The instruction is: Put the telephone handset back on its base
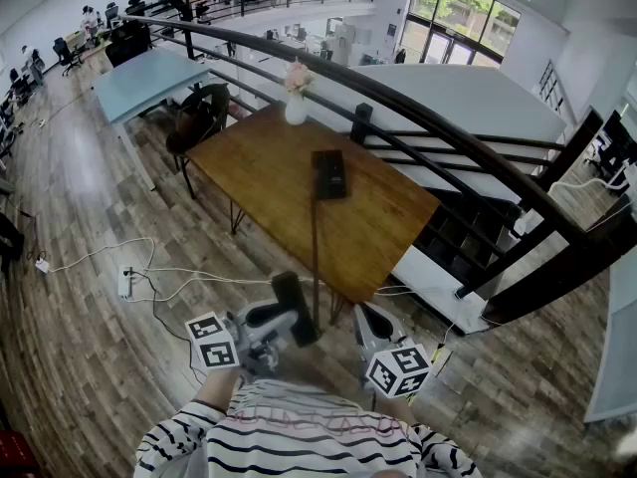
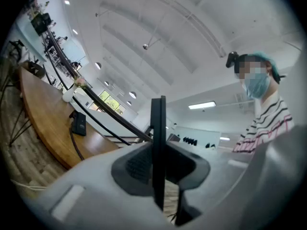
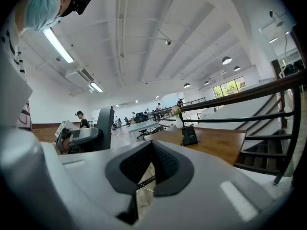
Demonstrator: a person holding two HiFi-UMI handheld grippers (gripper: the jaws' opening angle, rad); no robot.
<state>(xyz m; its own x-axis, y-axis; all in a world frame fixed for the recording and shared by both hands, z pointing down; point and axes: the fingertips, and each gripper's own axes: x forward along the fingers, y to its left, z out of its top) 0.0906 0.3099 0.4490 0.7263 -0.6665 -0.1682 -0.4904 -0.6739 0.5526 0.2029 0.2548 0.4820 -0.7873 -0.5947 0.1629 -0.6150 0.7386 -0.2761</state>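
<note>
The black telephone base (image 1: 329, 174) lies on the wooden table (image 1: 279, 157), a few steps ahead of me. Its dark cord (image 1: 316, 252) runs off the table's near edge down to the black handset (image 1: 295, 308). My left gripper (image 1: 287, 319) is shut on that handset and holds it upright near my body. In the left gripper view the handset (image 2: 158, 147) shows edge-on, clamped between the pads, with the base (image 2: 78, 122) far off. My right gripper (image 1: 370, 325) hangs beside it, shut and empty. The right gripper view shows the handset (image 3: 103, 127) at left and the base (image 3: 189, 134) ahead.
A white vase with pink flowers (image 1: 296, 103) stands at the table's far end. A dark chair (image 1: 199, 118) is at the table's left. A black railing (image 1: 448, 137) and stairwell lie to the right. Cables and a power strip (image 1: 124, 283) lie on the wood floor.
</note>
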